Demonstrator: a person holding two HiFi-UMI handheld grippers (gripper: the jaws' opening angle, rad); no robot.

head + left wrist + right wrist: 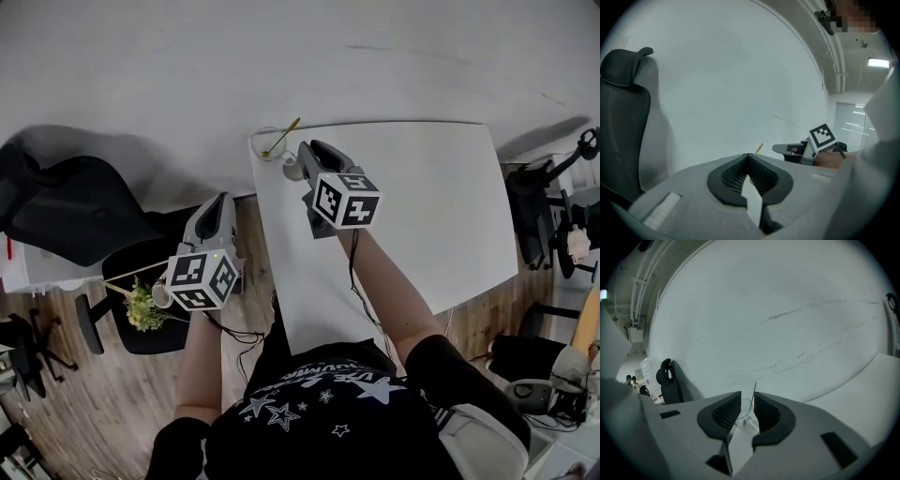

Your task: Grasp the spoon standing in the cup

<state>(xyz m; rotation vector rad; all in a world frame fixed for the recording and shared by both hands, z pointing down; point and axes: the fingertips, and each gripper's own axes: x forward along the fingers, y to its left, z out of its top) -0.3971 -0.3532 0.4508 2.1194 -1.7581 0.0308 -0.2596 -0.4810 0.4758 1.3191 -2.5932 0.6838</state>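
Glass cup (271, 143) at the table's (422, 206) far-left corner holds the gold spoon (282, 137); right gripper (747, 401), jaws parted just short, should pinch only its handle; left gripper (748, 157) hangs closed, empty.

White tabletop (422, 216), far edge close along a pale wall (187, 66). One clear cup (269, 142) stood directly on it at the far left corner, near both edges. A yellowish spoon (284, 135) leaned inside the cup, handle tilted up and right.
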